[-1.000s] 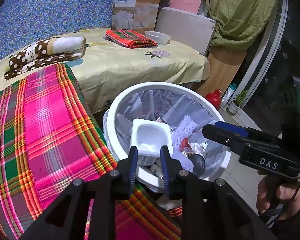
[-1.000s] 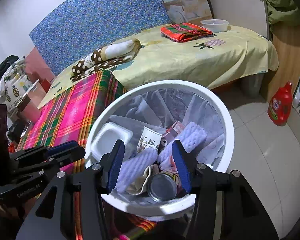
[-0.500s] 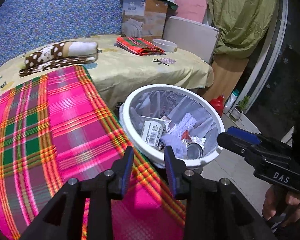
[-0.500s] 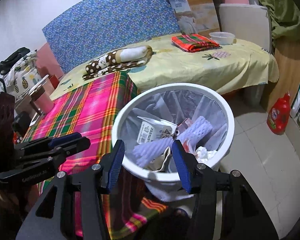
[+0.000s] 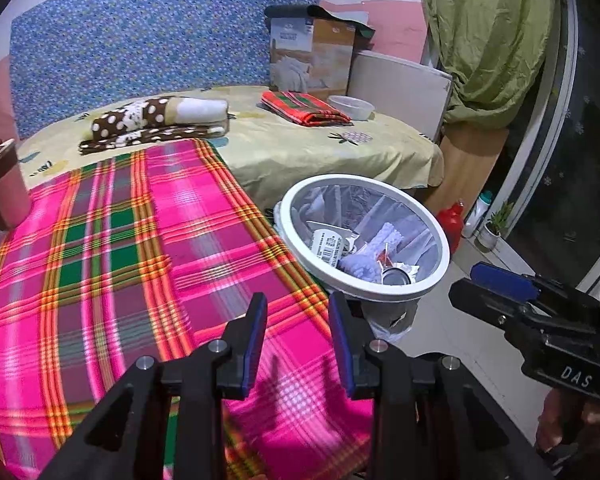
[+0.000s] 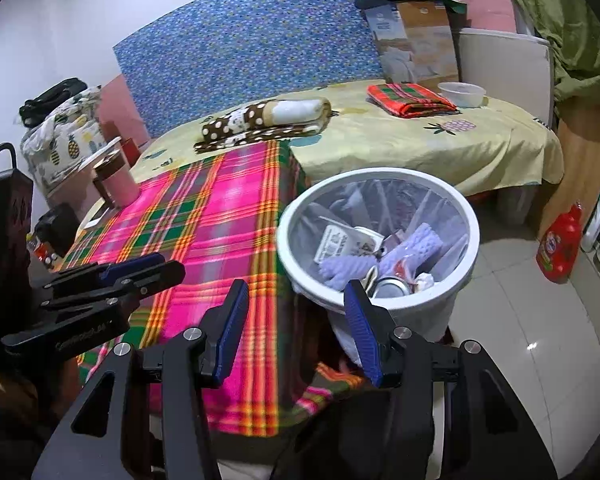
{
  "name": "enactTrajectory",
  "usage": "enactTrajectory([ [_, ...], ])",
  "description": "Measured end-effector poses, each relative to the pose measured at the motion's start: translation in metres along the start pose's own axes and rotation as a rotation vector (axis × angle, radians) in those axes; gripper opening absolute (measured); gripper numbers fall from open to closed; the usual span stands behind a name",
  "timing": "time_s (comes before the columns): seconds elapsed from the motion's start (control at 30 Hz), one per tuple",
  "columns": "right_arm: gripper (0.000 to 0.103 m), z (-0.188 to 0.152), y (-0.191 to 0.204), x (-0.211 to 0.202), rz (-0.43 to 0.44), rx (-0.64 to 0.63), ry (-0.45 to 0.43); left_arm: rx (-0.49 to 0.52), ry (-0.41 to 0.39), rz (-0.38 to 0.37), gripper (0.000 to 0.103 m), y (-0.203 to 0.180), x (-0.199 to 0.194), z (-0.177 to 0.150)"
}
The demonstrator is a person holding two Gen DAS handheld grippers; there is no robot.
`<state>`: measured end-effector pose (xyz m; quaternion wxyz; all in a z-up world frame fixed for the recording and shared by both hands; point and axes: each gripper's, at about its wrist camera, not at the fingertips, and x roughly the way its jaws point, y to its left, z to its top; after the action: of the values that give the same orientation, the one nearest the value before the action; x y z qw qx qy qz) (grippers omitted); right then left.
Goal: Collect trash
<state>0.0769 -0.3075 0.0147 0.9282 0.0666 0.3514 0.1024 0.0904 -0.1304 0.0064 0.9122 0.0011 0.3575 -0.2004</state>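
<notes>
Pink, green and orange plaid cloth (image 5: 148, 248) covers the near surface, and beyond it a yellow sheet (image 5: 300, 148) spreads over a bed backed by a blue flowered panel (image 5: 148, 32). On the yellow sheet lie a rolled brown polka-dot blanket (image 5: 160, 118), a folded red plaid cloth (image 5: 304, 108) and a small white bowl (image 5: 352, 107), with a cardboard box (image 5: 312, 56) standing behind them. A white trash bin (image 6: 380, 296) lined with a clear bag stands on the tiled floor (image 6: 540, 340) just beside the edge of the plaid cloth. Inside it lie a white plastic tub (image 6: 340, 242) with a printed label, lavender foam netting (image 6: 416, 246), a metal can (image 6: 390, 286) and crumpled scraps. The left gripper (image 5: 298, 334) hangs over the plaid cloth short of the bin; its jaws have just been opening, stand moderately apart and have nothing between them. The right gripper (image 6: 296, 320) is held near the bin's close rim, its blue-padded jaws spread fairly wide and empty. Each gripper also shows at the side of the other's view. A red detergent bottle (image 6: 560, 246) stands on the floor to the right of the bin, near a small potted plant (image 5: 494, 226). Green fabric (image 5: 488, 40) hangs in the far right corner.
</notes>
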Motion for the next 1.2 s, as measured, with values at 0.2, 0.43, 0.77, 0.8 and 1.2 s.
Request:
enactTrajectory([
  [0.2, 0.051, -0.009, 0.015, -0.007, 0.007, -0.029, -0.002, -0.009, -0.023, 0.032, 0.033, 0.004, -0.016, -0.008],
  [0.43, 0.051, -0.014, 0.021, -0.012, 0.011, -0.045, -0.001, -0.016, -0.028, 0.044, 0.033, 0.005, -0.026, -0.016],
  [0.77, 0.051, -0.016, 0.023, -0.014, 0.012, -0.045, -0.001, -0.02, -0.024, 0.047, 0.033, 0.006, -0.028, -0.019],
  [0.8, 0.051, -0.016, 0.023, -0.014, 0.013, -0.045, -0.001, -0.02, -0.024, 0.047, 0.033, 0.006, -0.028, -0.019],
  [1.2, 0.051, -0.016, 0.024, -0.014, 0.013, -0.045, -0.001, -0.021, -0.02, 0.049, 0.033, 0.008, -0.026, -0.02],
])
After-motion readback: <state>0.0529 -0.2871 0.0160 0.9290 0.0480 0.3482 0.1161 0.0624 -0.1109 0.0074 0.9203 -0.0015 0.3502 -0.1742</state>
